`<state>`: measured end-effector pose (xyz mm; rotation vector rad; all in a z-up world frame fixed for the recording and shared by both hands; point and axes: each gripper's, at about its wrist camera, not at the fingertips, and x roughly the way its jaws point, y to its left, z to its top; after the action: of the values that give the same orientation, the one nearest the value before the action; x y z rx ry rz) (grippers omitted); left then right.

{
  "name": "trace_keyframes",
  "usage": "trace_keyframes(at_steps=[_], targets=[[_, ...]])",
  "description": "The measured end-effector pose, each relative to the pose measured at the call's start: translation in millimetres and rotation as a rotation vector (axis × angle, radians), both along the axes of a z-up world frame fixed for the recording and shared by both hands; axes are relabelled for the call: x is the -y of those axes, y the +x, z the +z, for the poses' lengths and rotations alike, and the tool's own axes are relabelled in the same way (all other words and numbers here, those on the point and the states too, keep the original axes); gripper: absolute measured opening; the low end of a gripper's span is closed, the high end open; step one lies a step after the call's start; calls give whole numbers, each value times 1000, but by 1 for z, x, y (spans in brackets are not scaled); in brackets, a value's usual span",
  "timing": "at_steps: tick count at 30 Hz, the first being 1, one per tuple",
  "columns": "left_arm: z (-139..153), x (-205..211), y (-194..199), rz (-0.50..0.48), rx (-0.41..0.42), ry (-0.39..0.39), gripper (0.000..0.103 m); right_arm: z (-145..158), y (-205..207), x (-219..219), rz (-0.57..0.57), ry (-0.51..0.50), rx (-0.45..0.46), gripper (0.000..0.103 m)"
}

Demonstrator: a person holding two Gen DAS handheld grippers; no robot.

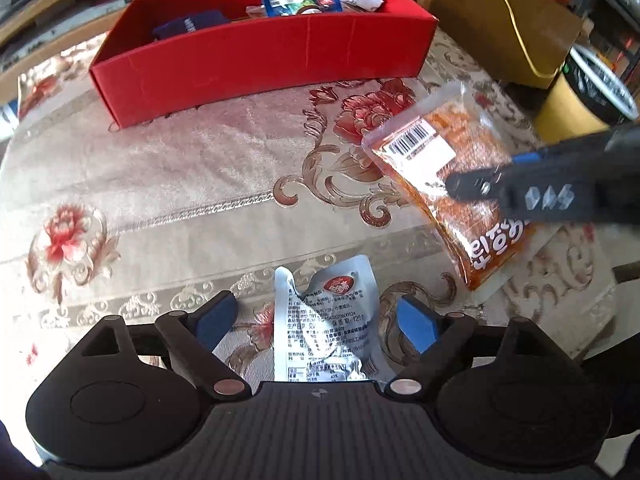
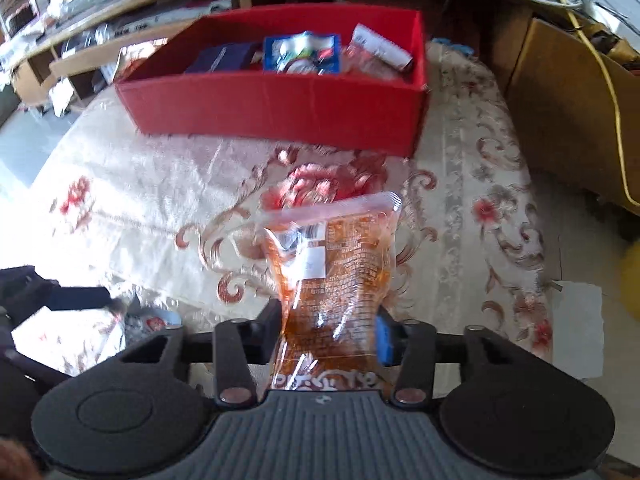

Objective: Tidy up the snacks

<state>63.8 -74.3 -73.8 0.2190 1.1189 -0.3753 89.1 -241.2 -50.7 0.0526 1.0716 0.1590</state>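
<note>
My right gripper [image 2: 330,334] is shut on an orange snack packet [image 2: 338,276] and holds it above the flowered tablecloth; the packet [image 1: 448,176] and the right gripper [image 1: 472,186] also show in the left wrist view. My left gripper [image 1: 316,320] is open with its fingers on either side of a silver snack pouch [image 1: 326,320] that lies on the cloth. A red box [image 1: 256,56] stands at the back with several snack packets [image 1: 304,0] inside; it also shows in the right wrist view [image 2: 272,108].
The flowered tablecloth [image 1: 180,184] covers the table. A brown cardboard box [image 1: 492,24] and a yellow cylinder tub [image 1: 572,104] stand at the right. Wooden shelves [image 2: 120,40] lie behind the red box. A yellow cable [image 2: 612,92] hangs at the right.
</note>
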Motion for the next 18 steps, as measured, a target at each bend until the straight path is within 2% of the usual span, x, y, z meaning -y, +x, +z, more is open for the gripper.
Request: trace_keyframes(at_steps=[3, 5, 6, 12, 14, 16, 18], targets=[[0, 3, 0, 3, 27, 29, 81, 3, 0, 4, -4, 30, 6, 32], [2, 3, 0, 1, 44, 25, 67, 2, 2, 5, -6, 33, -2, 32], [2, 4, 1, -1, 44, 19, 65, 2, 2, 9, -17, 53, -8, 32], [3, 5, 3, -12, 40, 3, 63, 0, 7, 35, -118, 70, -17, 36], [5, 5, 3, -22, 37, -8, 63, -2, 8, 40, -130, 71, -30, 42], [6, 4, 3, -26, 32, -20, 63, -6, 9, 39, -118, 73, -55, 62], [6, 3, 3, -30, 21, -34, 64, -9, 8, 35, -81, 82, -79, 73]])
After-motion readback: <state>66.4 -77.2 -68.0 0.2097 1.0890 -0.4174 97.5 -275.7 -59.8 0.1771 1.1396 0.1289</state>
